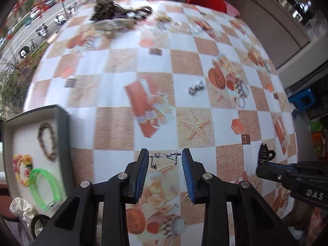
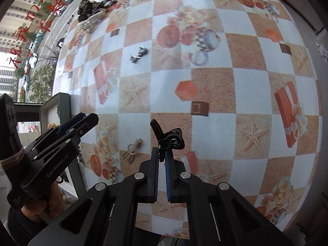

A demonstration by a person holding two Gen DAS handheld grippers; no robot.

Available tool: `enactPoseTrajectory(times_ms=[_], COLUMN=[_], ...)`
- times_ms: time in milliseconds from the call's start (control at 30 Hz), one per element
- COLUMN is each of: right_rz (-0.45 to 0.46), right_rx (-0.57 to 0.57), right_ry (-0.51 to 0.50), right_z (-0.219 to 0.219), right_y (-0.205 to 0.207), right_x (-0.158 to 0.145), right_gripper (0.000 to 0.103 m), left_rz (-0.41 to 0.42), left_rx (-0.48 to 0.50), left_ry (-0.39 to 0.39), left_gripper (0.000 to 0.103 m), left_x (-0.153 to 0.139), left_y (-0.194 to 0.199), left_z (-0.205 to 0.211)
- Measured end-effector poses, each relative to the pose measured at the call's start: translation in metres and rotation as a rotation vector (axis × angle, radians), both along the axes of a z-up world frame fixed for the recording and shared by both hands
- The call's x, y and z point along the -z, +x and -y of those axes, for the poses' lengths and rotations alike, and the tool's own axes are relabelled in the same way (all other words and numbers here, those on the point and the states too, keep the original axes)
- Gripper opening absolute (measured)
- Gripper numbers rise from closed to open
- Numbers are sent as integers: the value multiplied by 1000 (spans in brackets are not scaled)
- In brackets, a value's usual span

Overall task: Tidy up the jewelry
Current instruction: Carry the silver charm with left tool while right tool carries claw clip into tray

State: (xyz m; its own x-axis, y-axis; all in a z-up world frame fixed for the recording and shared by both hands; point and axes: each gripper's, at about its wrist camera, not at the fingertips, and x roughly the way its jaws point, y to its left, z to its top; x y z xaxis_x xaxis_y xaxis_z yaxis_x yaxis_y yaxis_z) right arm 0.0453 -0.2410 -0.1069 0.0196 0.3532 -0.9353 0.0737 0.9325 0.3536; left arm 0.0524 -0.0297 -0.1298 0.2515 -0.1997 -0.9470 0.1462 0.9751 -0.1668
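Far left: open tray (image 1: 61, 121) at the bench (image 1: 114, 82) edge, already holding a beaded bracelet (image 1: 47, 141), a flowered bracelet (image 1: 20, 169) and a green bangle (image 1: 46, 186).

Left tongs (image 1: 165, 155): partly closed, a silver chain (image 1: 164, 156) stretched between the two blue pads. It looks pinched at both ends and clear of the bench, but motion blur makes the contact hard to confirm. A short tail dangles from its left end.

Mid bench: small silver piece (image 1: 195, 87) lying loose, well apart from both tongs. Tangled pile of jewelry (image 1: 123, 18) at the far edge.

Right tongs (image 2: 163, 148): pressed together on a black clip (image 2: 170, 137), held just above the bench.

Step in hand, my read: carry the chain left to the tray.
- Keep the squeeze steady; the chain is thin and only caught at the tips, so it slips easily.
- Move slow, keep tongs pointing down so the tail doesn't swing.
- Clear the tray wall before lowering, aim for bare lining, not on top of the bracelets.
- Open only once the chain rests on the lining.
- Right tongs should hold off, clear of the tray.
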Motion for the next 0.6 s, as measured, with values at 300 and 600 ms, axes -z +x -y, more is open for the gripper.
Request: enactPoseTrajectory(times_ms=[300,600], right_rz=[54,86], right_rx=[-143,-331], right_ry=[39,77], right_z=[-69,-163], right_y=[14,23], right_x=[-22,-36], right_gripper=[6,6], left_rz=[67,62], left_rx=[-139,-288], left_ry=[-9,13], left_gripper=[37,37], left_x=[-38,-41], left_y=[-27,-67], left_z=[-71,-143])
